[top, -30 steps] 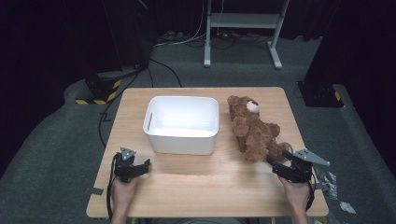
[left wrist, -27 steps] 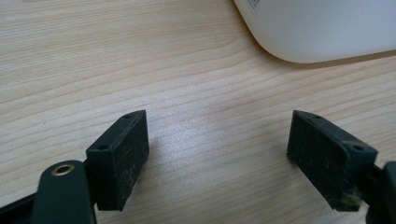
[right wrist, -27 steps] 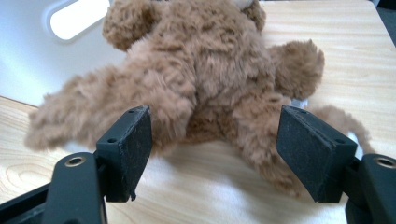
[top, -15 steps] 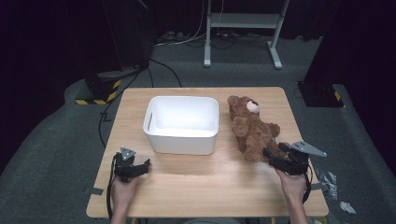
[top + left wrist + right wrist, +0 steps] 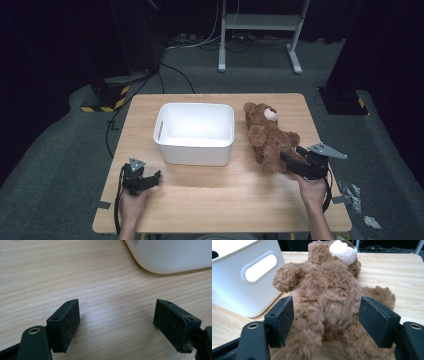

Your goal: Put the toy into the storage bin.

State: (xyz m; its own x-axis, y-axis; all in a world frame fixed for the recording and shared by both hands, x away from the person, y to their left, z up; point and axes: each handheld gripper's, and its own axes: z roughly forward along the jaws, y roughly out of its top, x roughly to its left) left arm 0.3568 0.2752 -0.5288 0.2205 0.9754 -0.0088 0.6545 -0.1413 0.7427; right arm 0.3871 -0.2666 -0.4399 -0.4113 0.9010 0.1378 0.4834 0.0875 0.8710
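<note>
Straddling teddy bear (image 5: 329, 305): right hand-held gripper (image 5: 325, 322)

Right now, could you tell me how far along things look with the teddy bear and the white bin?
Nothing looks finished: the white bin is empty and the teddy bear lies on the table beside it. In hand: the right claw is open with its jaws on either side of the bear's lower body, not closed. The left claw rests open near the bin. Gripping and, presumably, moving the bear remain.
</note>
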